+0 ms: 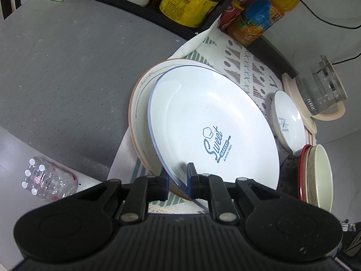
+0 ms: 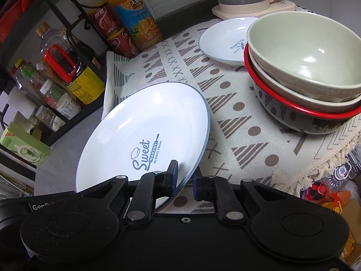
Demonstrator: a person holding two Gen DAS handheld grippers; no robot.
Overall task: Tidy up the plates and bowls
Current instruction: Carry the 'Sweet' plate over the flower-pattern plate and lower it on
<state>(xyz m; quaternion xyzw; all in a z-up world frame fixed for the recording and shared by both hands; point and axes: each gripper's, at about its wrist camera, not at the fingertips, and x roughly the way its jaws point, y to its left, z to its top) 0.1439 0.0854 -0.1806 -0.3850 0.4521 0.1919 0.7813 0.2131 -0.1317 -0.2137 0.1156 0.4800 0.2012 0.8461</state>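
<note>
While both hand-held grippers (image 1: 178, 181) (image 2: 185, 180) pinch the blue-rimmed plate (image 1: 212, 131) (image 2: 144, 140), it hides most of the lower plate (image 1: 141, 103).

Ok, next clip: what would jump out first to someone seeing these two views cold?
The big white "Sweet Bakery" plate, tilted mid-frame over a tan-rimmed plate, with the left hand-held gripper and right hand-held gripper both clamped on its near rim. Next, the stack of three bowls at the right on the patterned cloth, with a small white dish behind it.
</note>
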